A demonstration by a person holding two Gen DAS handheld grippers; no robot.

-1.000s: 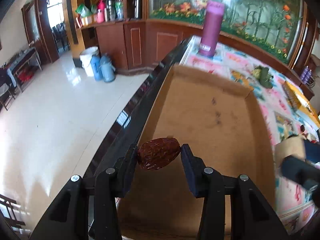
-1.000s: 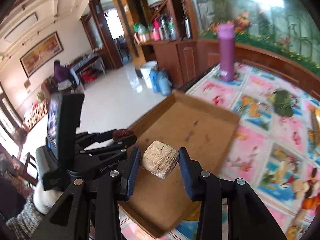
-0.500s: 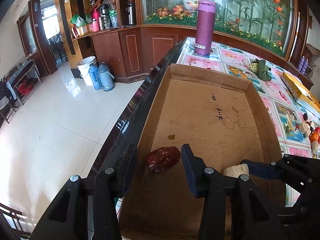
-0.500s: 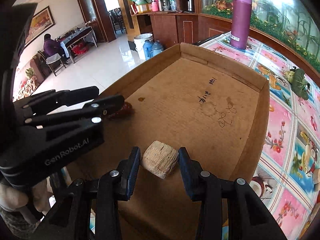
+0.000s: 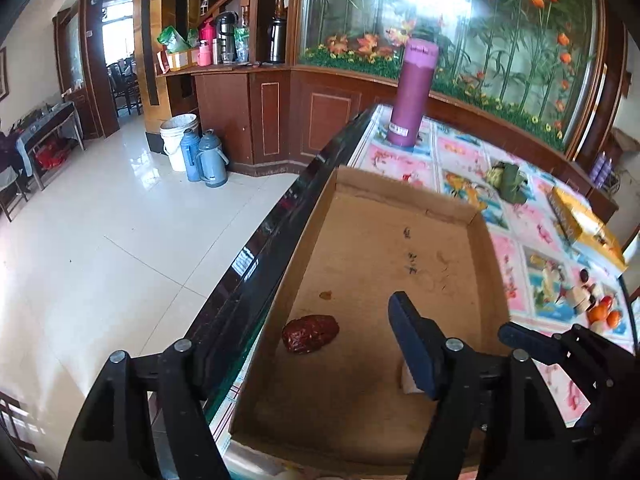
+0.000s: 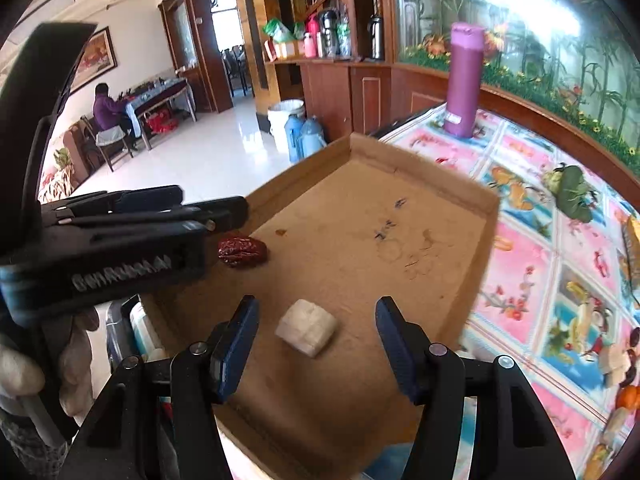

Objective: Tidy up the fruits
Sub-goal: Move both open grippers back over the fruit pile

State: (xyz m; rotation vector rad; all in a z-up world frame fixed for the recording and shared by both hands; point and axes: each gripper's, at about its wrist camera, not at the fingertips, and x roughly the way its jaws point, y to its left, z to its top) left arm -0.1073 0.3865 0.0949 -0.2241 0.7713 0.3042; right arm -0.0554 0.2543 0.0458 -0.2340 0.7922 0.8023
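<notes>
On the floor of the cardboard tray (image 5: 400, 216) we find a red date (image 5: 310, 333) lying loose near the tray's left wall, touching neither finger of the left gripper (image 5: 304, 356). We record that gripper's jaws as spread wide; one second ago they were pinching this date above the tray, and half a second ago the date already lay on the cardboard with the jaws parted narrowly around it. The gap has widened since.

From the right wrist view, the right gripper (image 6: 316, 340) also stands with jaws spread, and a pale fruit chunk (image 6: 306, 327) rests on the tray floor between its fingers, apart from both. Half a second ago that chunk was clamped between them. We note the date (image 6: 242, 251) sits well apart from the chunk, just beside the left gripper's fingertips.

Beyond the tray, on the floral tablecloth (image 5: 460, 160), a purple flask (image 5: 412, 92) stands upright, position unchanged. More fruit pieces (image 5: 600, 304) lie on the cloth to the right of the tray, beside a yellow box (image 5: 580, 220).
</notes>
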